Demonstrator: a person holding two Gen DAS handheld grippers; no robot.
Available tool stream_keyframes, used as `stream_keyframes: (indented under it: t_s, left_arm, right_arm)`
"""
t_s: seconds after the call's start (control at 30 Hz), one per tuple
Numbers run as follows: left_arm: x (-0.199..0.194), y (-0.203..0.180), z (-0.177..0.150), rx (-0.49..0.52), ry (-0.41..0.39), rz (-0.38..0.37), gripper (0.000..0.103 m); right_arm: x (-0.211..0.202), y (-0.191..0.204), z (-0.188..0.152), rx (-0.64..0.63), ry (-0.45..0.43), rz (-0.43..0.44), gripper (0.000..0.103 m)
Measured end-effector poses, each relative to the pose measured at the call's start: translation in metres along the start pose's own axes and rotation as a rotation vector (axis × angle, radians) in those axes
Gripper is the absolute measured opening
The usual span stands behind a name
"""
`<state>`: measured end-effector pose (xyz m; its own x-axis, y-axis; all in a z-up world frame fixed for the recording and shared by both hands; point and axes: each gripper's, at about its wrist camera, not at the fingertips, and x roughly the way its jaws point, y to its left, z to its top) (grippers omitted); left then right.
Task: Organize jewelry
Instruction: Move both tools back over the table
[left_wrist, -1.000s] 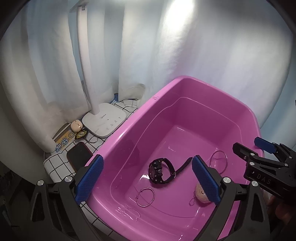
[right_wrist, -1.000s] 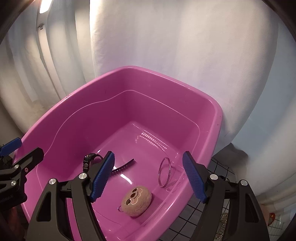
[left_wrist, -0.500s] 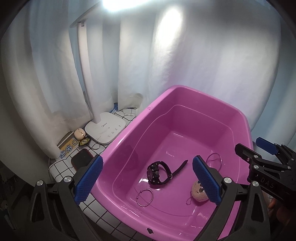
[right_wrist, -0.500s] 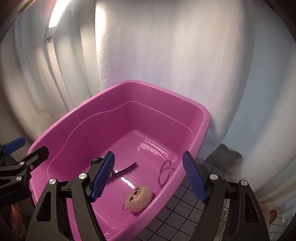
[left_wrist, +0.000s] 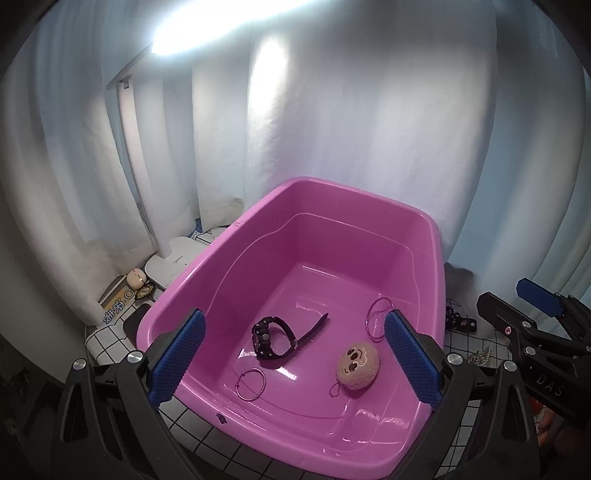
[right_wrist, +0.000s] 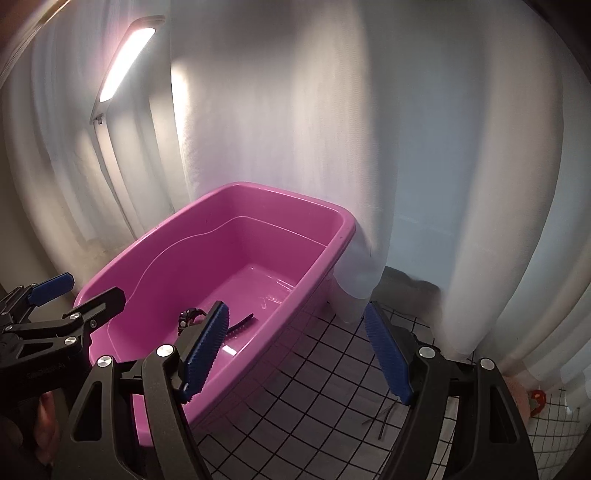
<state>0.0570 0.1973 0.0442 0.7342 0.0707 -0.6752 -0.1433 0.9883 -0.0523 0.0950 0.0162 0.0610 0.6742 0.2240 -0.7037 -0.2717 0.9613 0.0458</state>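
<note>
A pink plastic tub (left_wrist: 332, 188) stands on a tiled tablecloth. Inside lie a black wristwatch (left_wrist: 275, 338), a purple bangle (left_wrist: 251, 384) near the front wall, a second bangle (left_wrist: 378, 319) by the right wall, and a round plush face keychain (left_wrist: 358, 363). My left gripper (left_wrist: 295, 358) hangs open and empty above the tub's near end. My right gripper (right_wrist: 297, 350) is open and empty too, above the tub's right rim (right_wrist: 325, 258) and the tablecloth. In the right wrist view only the watch (right_wrist: 190, 317) shows inside the tub. Each gripper appears in the other's view.
A white lamp base (left_wrist: 173, 260), a small beige case (left_wrist: 135, 278), a booklet (left_wrist: 118, 306) and a dark phone (left_wrist: 135, 321) sit left of the tub. Dark jewelry (left_wrist: 458, 321) and a silvery chain (left_wrist: 480, 356) lie to its right. White curtains hang behind.
Both grippers have drawn back and up from the tub, so it looks smaller. The right wrist view has swung right onto the tablecloth. Both jaws stayed open.
</note>
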Motion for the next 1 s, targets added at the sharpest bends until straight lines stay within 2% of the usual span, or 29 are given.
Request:
stream_keyframes:
  t_s: [0.33, 0.5, 0.73, 1.0]
  left_arm:
    - [-0.022, -0.064, -0.012, 0.076, -0.006, -0.093, 0.096]
    - [-0.028, -0.097, -0.025, 0.126, 0.011, -0.169, 0.096]
    - [-0.029, -0.145, -0.054, 0.217, 0.044, -0.237, 0.096]
    - [-0.016, -0.173, -0.083, 0.238, 0.101, -0.290, 0.096]
  right_arm:
    - [-0.047, -0.054, -0.035, 0.100, -0.019, -0.055, 0.073]
    - [-0.068, -0.074, -0.056, 0.145, -0.019, -0.081, 0.073]
    - [-0.089, -0.119, -0.099, 0.235, 0.024, -0.137, 0.073]
    - [-0.107, -0.181, -0.153, 0.352, 0.087, -0.236, 0.073]
